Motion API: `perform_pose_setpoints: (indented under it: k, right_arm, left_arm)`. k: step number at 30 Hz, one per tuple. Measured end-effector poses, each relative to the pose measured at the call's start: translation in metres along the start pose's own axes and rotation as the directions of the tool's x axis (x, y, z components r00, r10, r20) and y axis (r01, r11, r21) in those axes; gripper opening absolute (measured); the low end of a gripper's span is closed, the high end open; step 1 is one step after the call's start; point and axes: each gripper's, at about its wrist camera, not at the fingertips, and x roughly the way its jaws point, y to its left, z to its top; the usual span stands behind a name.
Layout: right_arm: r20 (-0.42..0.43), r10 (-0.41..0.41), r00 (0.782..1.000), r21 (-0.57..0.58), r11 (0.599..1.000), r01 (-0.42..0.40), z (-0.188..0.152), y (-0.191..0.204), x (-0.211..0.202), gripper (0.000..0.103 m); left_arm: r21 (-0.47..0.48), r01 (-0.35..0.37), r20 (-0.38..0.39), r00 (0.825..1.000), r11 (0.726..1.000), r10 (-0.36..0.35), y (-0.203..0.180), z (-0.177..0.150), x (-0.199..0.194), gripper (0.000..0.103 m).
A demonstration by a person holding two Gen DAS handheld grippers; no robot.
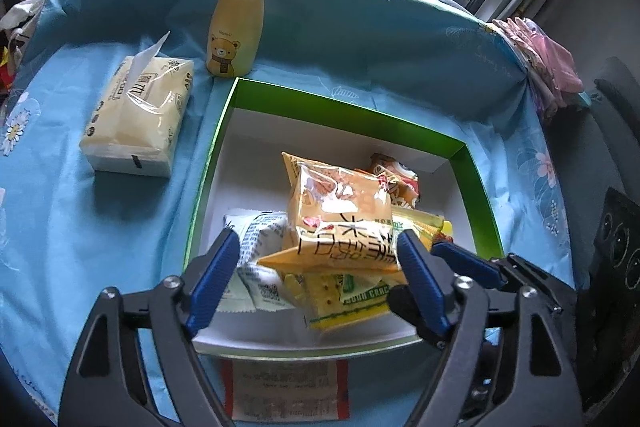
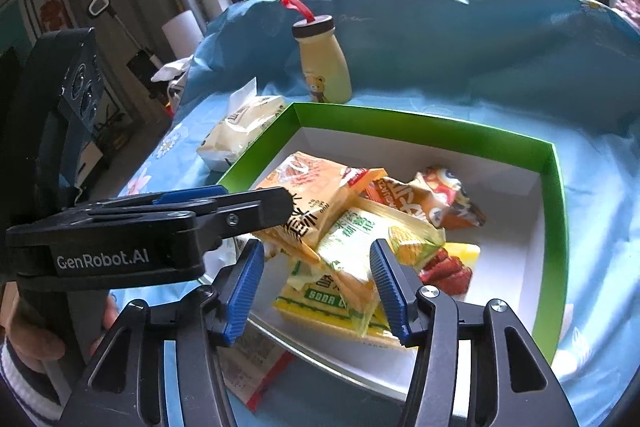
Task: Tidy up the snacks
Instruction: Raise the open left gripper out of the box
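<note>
Green-rimmed box (image 1: 352, 115), blue floral cloth (image 1: 60, 211)

Both grippers open, tilted downward side by side

The left gripper (image 1: 318, 251) points steeply down with its blue-padded jaws spread wide, the pads pressing on nothing. The right gripper (image 2: 316, 261) angles down likewise, its jaws parted less widely and also free of any grip. Seen from the right wrist, the left gripper crosses in from the left, a hand (image 2: 36, 331) wrapped around its handle, a white cuff at the wrist.

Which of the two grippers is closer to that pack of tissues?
Left. The left gripper hovers over the box's near side, nearer the tissue pack; the right gripper sits farther out on the opposite side.
</note>
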Motion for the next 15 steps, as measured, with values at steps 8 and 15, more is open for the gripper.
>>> perform_pose_setpoints:
  k: [8, 15]
  right_arm:
    - [0.03, -0.048, 0.998, 0.021, 0.999, 0.047, -0.009, -0.004, -0.022, 0.062]
    - [0.06, -0.084, 0.995, 0.048, 0.996, 0.082, -0.019, -0.005, -0.043, 0.072]
  left_arm:
    - [0.016, -0.009, 0.013, 1.0, 1.0, 0.009, -0.005, -0.006, -0.013, 0.088]
    - [0.034, -0.011, 0.025, 1.0, 0.999, 0.01, -0.011, -0.016, -0.027, 0.088]
